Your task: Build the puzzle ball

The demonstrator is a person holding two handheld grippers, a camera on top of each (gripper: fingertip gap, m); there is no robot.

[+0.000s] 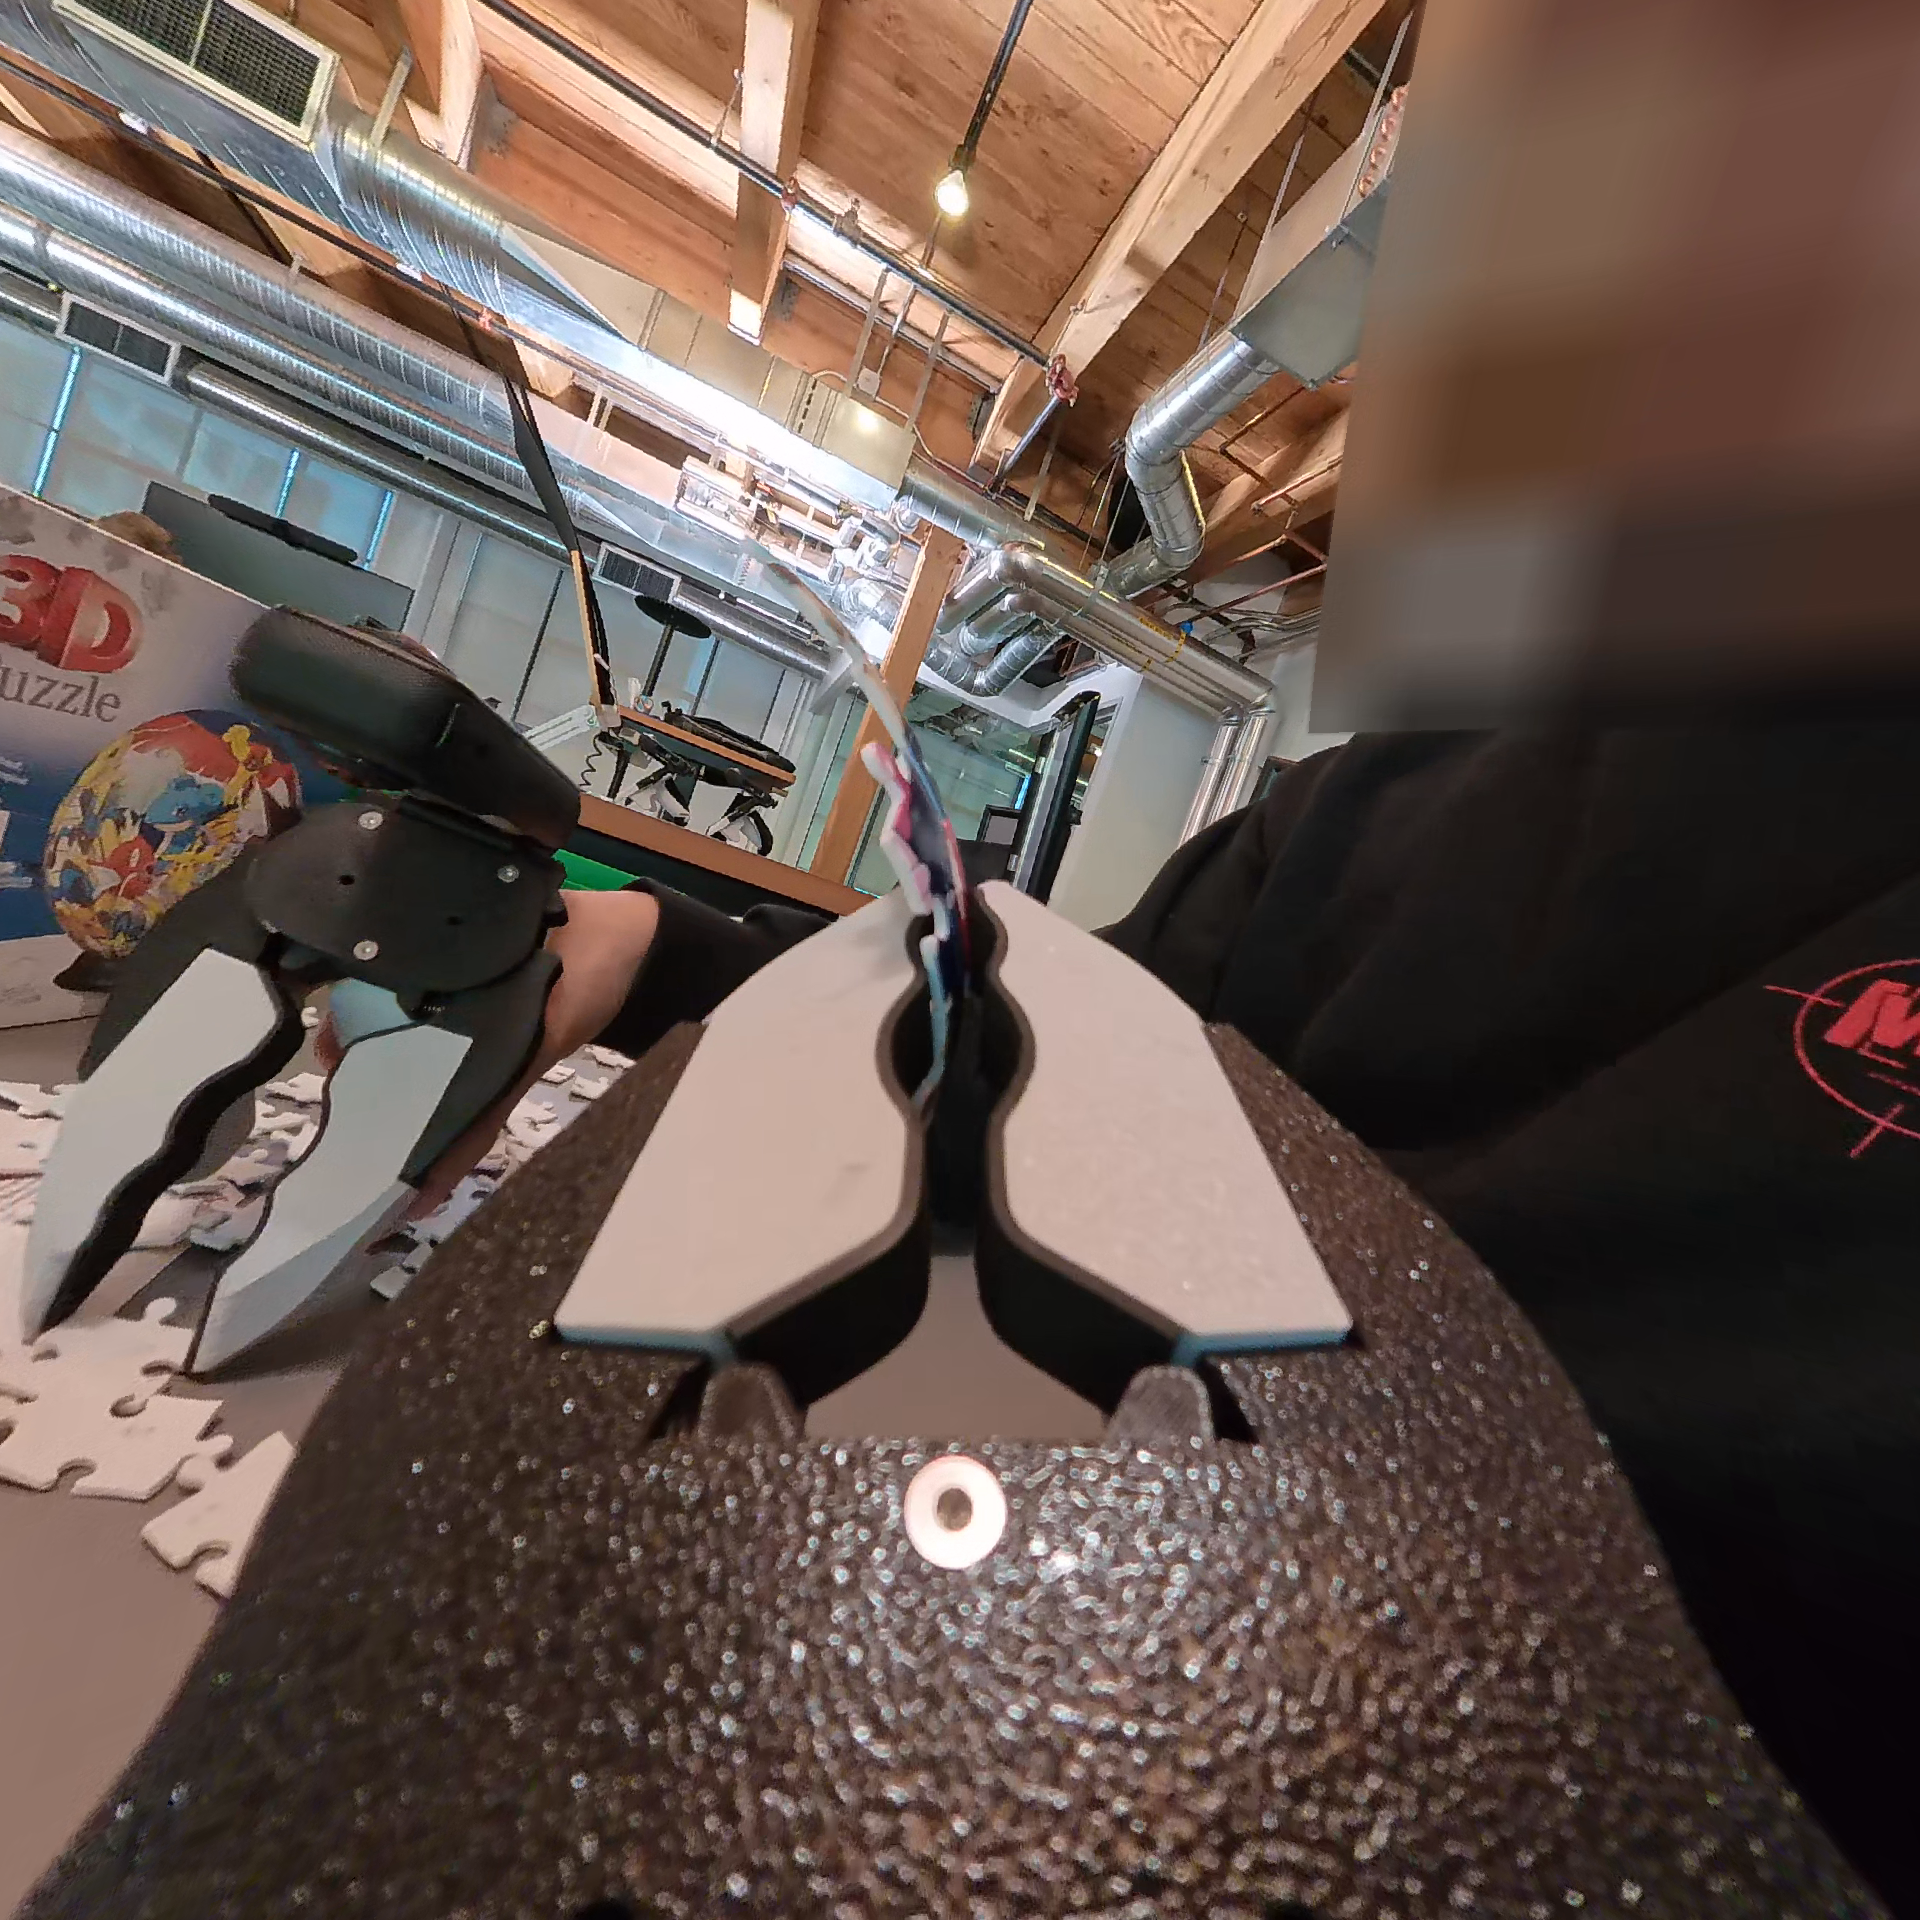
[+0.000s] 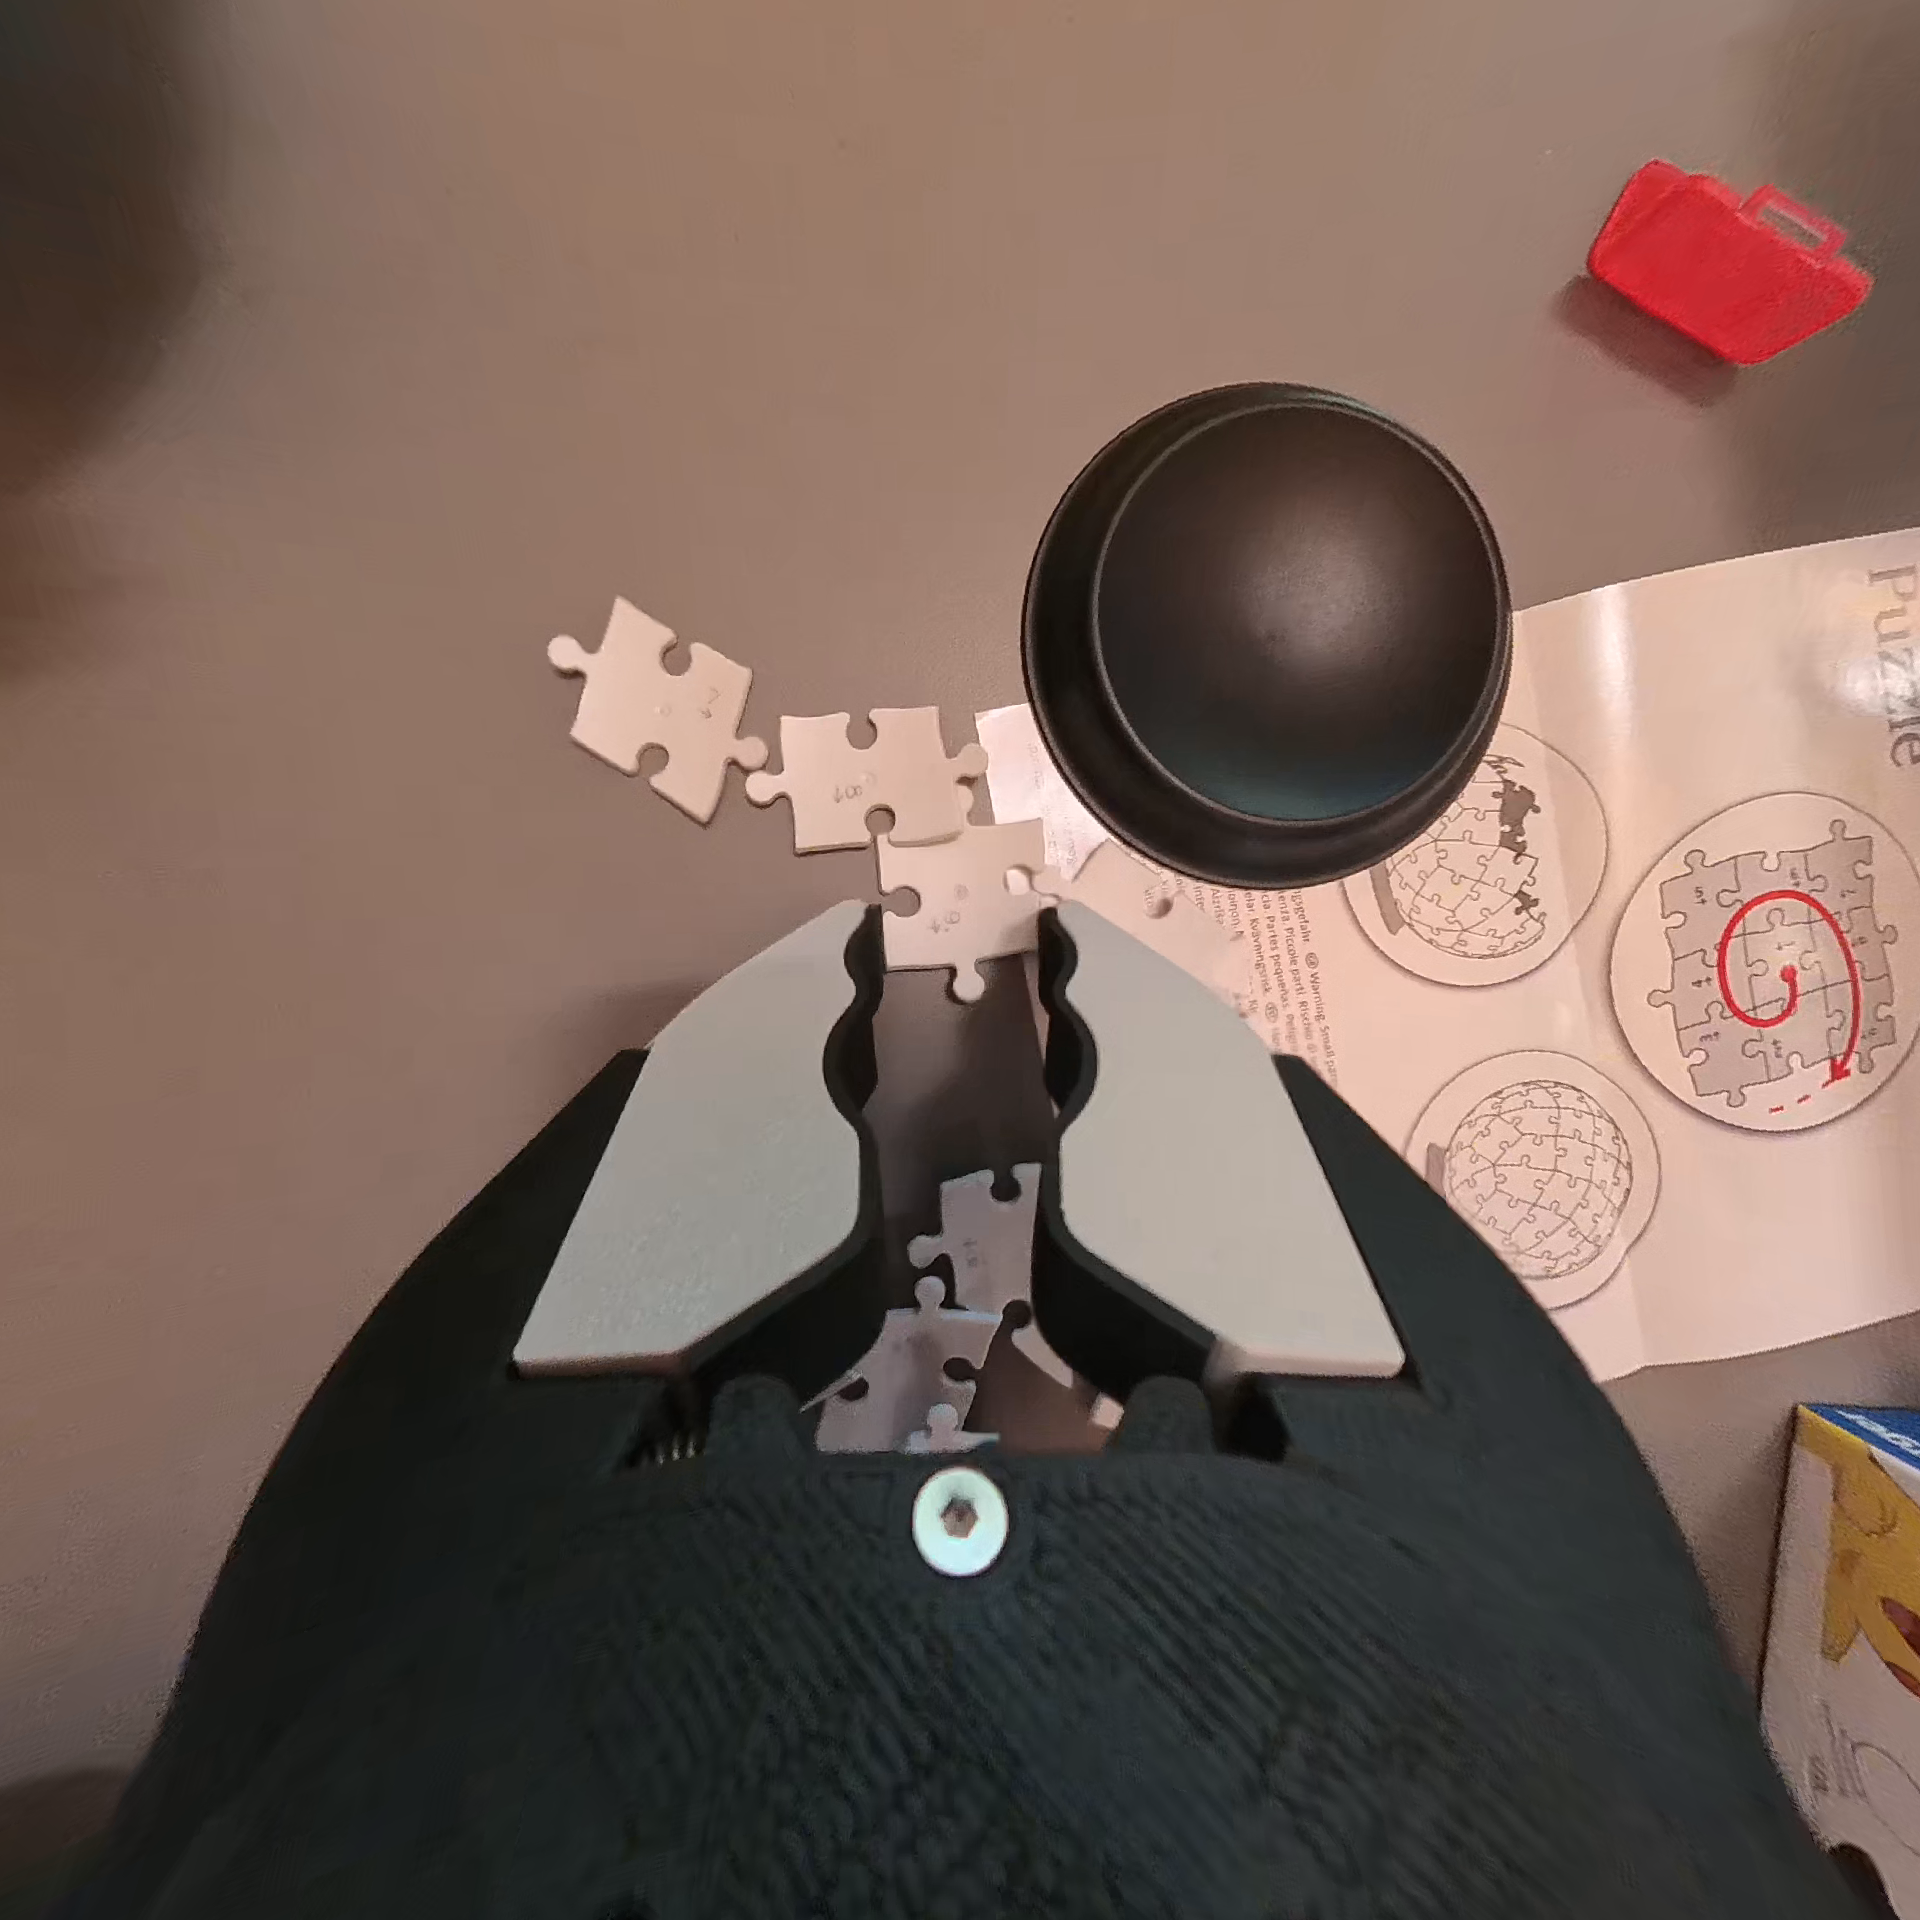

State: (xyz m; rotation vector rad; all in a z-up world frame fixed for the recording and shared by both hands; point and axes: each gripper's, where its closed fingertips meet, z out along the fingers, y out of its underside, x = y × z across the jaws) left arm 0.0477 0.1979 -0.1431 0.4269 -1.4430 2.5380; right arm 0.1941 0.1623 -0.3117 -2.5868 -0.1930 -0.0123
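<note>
A curved section of joined puzzle pieces (image 1: 920,831) is pinched edge-on between the closed fingers of the left gripper (image 1: 951,914) and raised off the table. The right gripper (image 2: 956,914) is spread open, pointed down, one white piece (image 2: 961,899) lying between its fingertips. The black stand (image 2: 1268,655) is seen just beyond, on the instruction sheet (image 2: 1662,1039).

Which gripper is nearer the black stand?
Right. The right gripper hovers open just beside the black stand; the left gripper is raised, clamping a curved puzzle section.
</note>
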